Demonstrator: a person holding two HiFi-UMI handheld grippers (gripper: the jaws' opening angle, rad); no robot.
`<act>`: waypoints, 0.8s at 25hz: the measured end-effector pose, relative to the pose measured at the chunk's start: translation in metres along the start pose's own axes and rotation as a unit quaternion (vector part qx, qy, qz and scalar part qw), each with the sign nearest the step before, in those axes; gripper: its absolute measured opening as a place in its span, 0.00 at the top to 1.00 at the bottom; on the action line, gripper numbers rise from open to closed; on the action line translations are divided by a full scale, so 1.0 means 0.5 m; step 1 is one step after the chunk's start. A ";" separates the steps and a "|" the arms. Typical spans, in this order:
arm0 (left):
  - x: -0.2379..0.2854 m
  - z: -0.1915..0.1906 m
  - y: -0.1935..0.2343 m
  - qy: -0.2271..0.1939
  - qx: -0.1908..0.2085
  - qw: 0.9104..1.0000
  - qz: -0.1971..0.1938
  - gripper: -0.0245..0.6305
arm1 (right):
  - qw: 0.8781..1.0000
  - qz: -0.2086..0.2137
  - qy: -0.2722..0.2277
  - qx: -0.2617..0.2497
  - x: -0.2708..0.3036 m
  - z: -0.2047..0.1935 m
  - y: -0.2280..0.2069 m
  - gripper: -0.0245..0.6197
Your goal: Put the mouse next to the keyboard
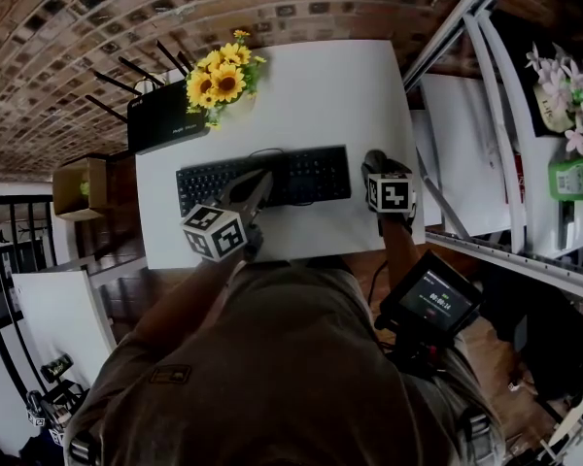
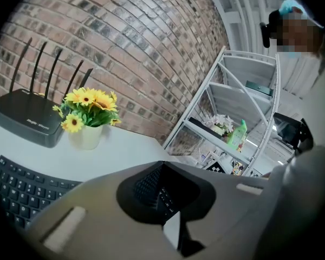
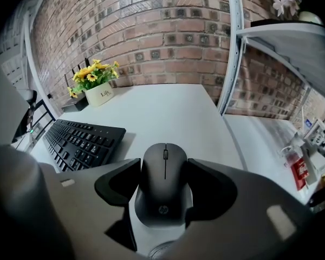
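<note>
Black plastic mouse [image 1: 372, 160] sits in the right gripper [image 1: 378, 176] in the head view, just beside the right end of the flat black keyboard [image 1: 311, 175] on the white rectangular table [image 1: 311, 85], and near that table's right edge. The left gripper [image 1: 256, 190] hangs over the keyboard's middle.

The left gripper view shows its jaws clenched together on nothing (keys show beneath them).

In the right gripper view both jaws clasp the mouse's flanks, low over the tabletop; whether it rests there cannot be told. A lopsided release could likely nudge the mouse toward the right edge or against the keyboard. Bare table lies ahead up to the red brick wall [image 3: 168, 31]; the grey metal shelf frame [image 3: 233, 47] bounds the right side.
</note>
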State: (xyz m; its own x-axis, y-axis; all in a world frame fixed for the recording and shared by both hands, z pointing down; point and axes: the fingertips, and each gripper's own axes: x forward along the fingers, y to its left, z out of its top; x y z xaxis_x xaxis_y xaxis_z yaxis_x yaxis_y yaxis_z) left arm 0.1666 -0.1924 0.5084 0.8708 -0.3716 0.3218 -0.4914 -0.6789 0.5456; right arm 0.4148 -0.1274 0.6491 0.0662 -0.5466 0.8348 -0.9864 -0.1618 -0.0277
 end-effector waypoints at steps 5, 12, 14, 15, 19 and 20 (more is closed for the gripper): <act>0.000 -0.004 -0.002 0.000 0.001 1.000 0.002 0.96 | 1.000 -0.003 0.000 -0.003 0.002 -0.004 0.000 0.52; 0.000 -0.013 -0.008 -0.004 -0.002 1.000 0.008 0.96 | 1.000 0.003 -0.012 -0.012 0.003 -0.001 0.002 0.50; 0.000 -0.015 -0.012 -0.008 -0.003 1.000 0.011 0.96 | 1.000 0.008 -0.017 -0.010 0.002 -0.001 0.000 0.49; -0.001 -0.016 -0.014 -0.009 -0.003 1.000 0.013 0.96 | 1.000 0.011 -0.021 -0.010 0.001 0.000 0.000 0.49; -0.006 -0.022 -0.023 -0.016 -0.005 1.000 0.023 0.96 | 0.999 0.021 -0.045 -0.019 -0.016 0.018 0.001 0.48; -0.008 -0.025 -0.025 -0.018 -0.005 0.999 0.027 0.96 | 0.998 0.023 -0.051 -0.023 -0.022 0.023 0.001 0.49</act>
State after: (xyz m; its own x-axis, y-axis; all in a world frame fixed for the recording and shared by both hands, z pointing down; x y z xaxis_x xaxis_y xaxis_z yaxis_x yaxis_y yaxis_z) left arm 0.1693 -0.1746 0.5100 0.8434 -0.4301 0.3220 -0.5369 -0.6510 0.5367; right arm 0.4154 -0.1310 0.6333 0.0325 -0.6338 0.7728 -0.9945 -0.0975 -0.0382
